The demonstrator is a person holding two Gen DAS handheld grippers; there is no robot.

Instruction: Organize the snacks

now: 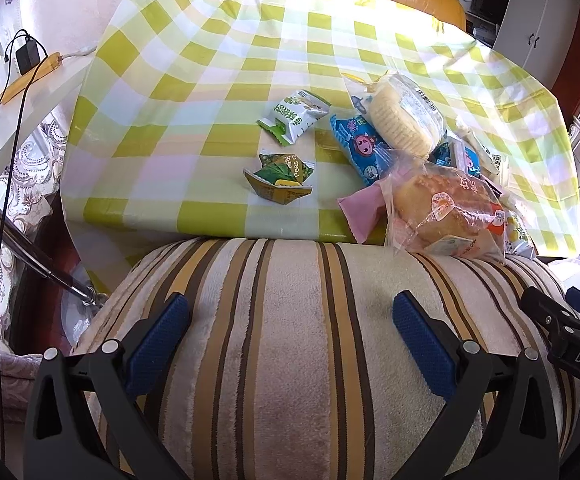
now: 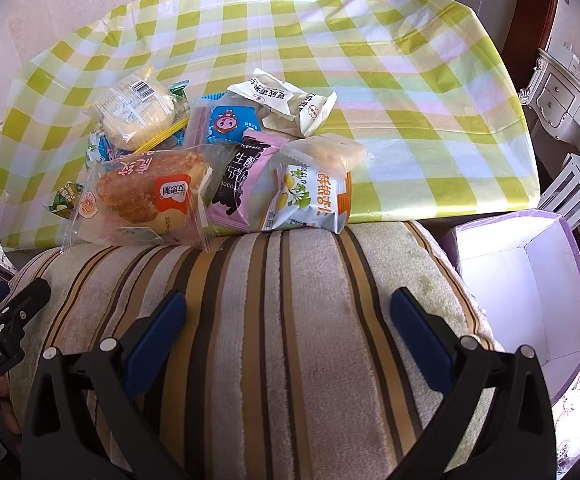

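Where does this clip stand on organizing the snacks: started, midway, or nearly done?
Not started, by the look of it. Done: nothing; the white box beside the table looks empty. In hand: nothing; left gripper and right gripper are both open above the striped cushion. Left: the whole snack pile on the checked tablecloth.

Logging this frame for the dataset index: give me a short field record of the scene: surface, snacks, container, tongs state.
surface: checked tablecloth, striped cushion in front
snack pile: bread bag, round cake pack, pink chocolate pack, almond pack, white packets
loose snacks: two green packets, apart from the pile
container: open white box, right of cushion, inside looks bare
left tongs: open, holding nothing
right tongs: open, holding nothing
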